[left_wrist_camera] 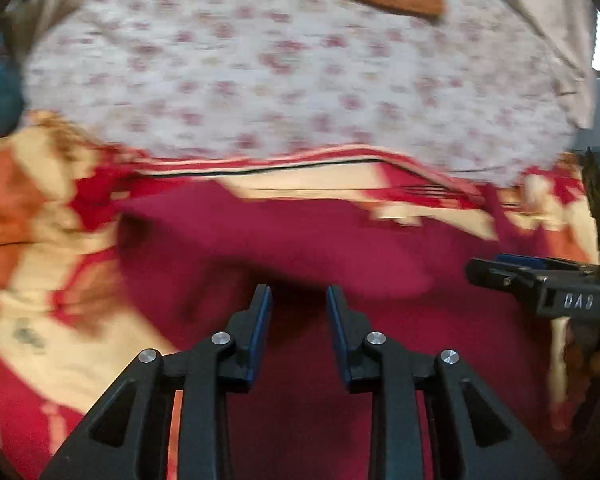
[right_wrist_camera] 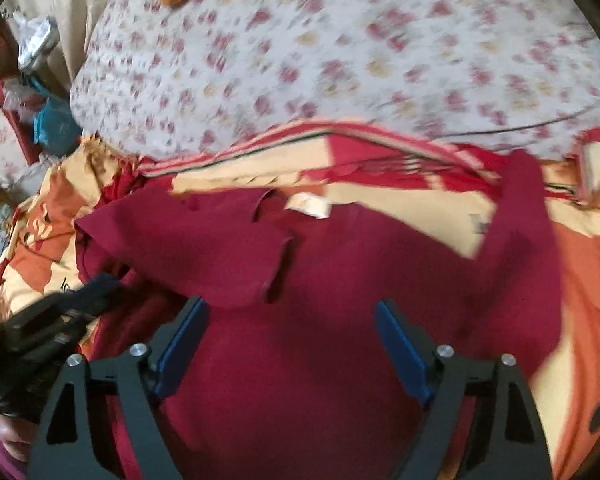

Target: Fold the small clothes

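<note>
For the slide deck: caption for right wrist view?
Open right gripper above a maroon shirt with one sleeve folded in, on a red-and-cream blanket.

Bed covered by floral sheet (right_wrist_camera: 340, 60). Red, cream and orange blanket (right_wrist_camera: 580, 280) lies nearer than the sheet. Beige curtain (right_wrist_camera: 72, 4) left of sheet; cluttered shelf (right_wrist_camera: 24, 92) beside curtain.

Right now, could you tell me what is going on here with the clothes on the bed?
A person holding a gripper in each hand is folding a dark red garment spread on a red, cream and orange blanket. One side of the garment is already flapped over the middle. The left gripper hangs just above the cloth, jaws a little apart with nothing between them. The right gripper hangs over the garment's middle with its jaws wide and empty. Behind lies a flowered sheet.
</note>
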